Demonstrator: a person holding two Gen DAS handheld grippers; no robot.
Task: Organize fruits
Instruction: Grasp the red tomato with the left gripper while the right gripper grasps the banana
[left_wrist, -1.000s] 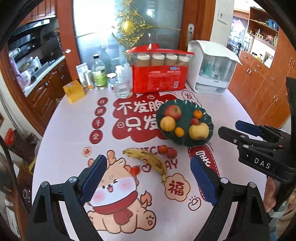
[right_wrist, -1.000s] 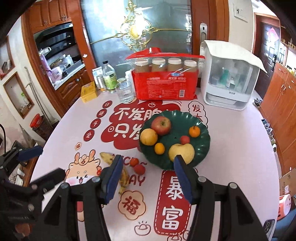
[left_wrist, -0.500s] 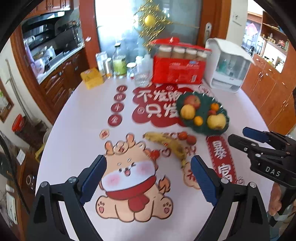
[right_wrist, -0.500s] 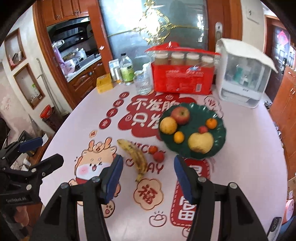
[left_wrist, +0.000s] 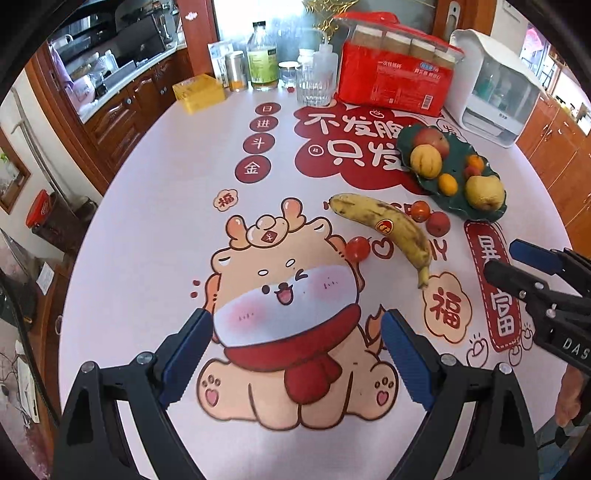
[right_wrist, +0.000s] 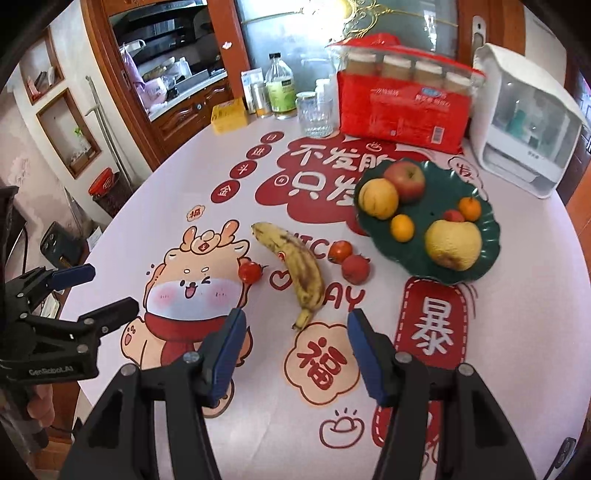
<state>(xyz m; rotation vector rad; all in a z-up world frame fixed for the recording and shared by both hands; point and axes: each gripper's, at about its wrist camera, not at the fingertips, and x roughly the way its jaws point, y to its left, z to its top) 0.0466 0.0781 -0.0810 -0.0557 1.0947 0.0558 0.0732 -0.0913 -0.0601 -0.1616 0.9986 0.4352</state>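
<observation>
wooden cabinets (left_wrist: 122, 110) — glass door (right_wrist: 295, 33) behind

Red pack (right_wrist: 400, 107), glass (right_wrist: 314, 118), bottle (right_wrist: 281, 90).

Both views are bright and evenly lit, daylight coming through the frosted glass door (right_wrist: 388, 33) behind the desk (left_wrist: 155, 221), where the pane blows out to white glare. Shadows under the banana (right_wrist: 295, 266) and the green plate (right_wrist: 484, 266) are soft and short. The fisheye lens bends the desk edge and cabinets into curves, and black vignette fills the corners. The centre is sharp; printed characters read crisply, while the far kitchen at upper left looks dimmer and softer
</observation>
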